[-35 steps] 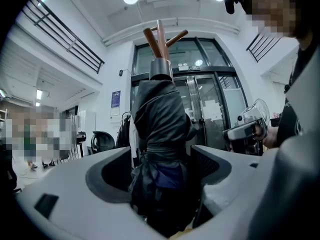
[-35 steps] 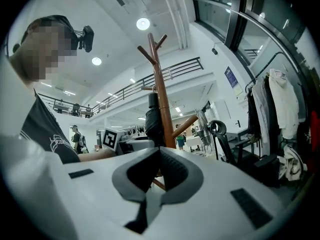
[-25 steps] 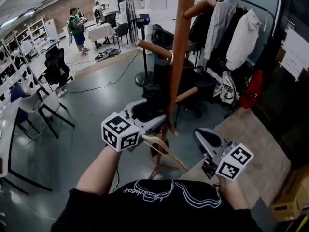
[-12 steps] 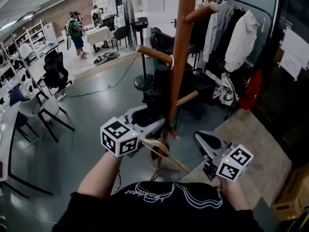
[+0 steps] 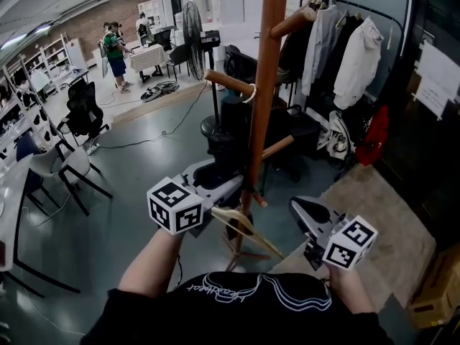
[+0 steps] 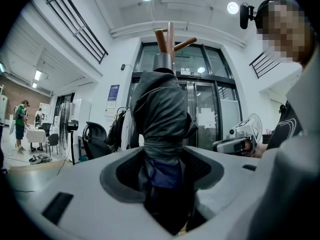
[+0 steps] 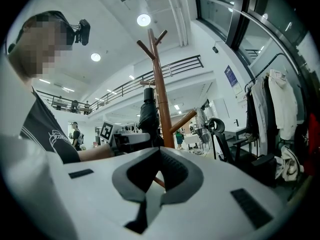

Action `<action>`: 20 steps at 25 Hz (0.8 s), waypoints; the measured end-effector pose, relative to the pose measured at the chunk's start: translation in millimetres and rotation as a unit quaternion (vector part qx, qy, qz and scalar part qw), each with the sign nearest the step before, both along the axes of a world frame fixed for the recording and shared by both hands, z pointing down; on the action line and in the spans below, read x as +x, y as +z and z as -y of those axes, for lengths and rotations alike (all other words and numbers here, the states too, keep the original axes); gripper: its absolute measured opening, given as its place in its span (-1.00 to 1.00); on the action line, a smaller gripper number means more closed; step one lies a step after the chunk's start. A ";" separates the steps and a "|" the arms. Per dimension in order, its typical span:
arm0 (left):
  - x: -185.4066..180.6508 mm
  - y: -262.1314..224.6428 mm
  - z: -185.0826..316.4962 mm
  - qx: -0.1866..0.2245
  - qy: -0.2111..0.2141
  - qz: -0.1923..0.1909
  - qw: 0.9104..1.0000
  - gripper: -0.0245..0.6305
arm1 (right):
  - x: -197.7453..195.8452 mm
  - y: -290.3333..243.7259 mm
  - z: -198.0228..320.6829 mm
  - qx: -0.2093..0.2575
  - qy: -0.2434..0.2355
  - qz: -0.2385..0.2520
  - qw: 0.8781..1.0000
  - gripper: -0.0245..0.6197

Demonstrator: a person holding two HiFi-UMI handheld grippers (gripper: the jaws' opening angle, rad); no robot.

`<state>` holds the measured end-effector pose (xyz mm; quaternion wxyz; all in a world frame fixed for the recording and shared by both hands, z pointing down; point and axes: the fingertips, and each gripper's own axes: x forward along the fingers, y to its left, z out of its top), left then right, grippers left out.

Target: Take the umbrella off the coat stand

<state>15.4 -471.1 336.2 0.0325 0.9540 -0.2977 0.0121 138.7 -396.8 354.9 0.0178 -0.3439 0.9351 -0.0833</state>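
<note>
A tall brown wooden coat stand [image 5: 266,85] rises in front of me. A black folded umbrella [image 5: 228,131] hangs by a white loop from a peg [image 5: 226,81] on its left side. My left gripper [image 5: 231,183] is level at the umbrella's lower part. In the left gripper view the umbrella [image 6: 162,114] fills the gap of that gripper [image 6: 162,161]; its jaws have just been closing and now press on the dark cloth. My right gripper [image 5: 298,208] hangs to the right of the stand, shut and holding nothing. The right gripper view looks past that gripper [image 7: 157,156] at the stand [image 7: 159,99] and umbrella [image 7: 147,114].
A clothes rail with coats [image 5: 352,49] stands at the right, with a beige rug [image 5: 381,207] and a cardboard box [image 5: 431,293] below it. Black office chairs [image 5: 86,106], a floor fan [image 5: 192,27] and people [image 5: 111,45] are at the back left.
Little differs. The head view has tipped a bit, so the left gripper's marker cube sits slightly lower left. It stays at the umbrella, and the right gripper keeps its place.
</note>
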 end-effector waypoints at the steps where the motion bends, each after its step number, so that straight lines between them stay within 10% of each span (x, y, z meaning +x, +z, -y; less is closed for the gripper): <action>1: -1.2 -1.6 -0.8 0.001 -0.002 -0.002 1.000 -0.23 | -0.1 0.6 -1.0 -0.001 0.000 0.000 1.000 -0.91; 20: -33.3 -41.0 -15.1 0.029 -0.041 -0.041 0.998 -0.23 | -25.2 -15.2 -29.4 0.000 -0.009 0.012 1.000 -0.91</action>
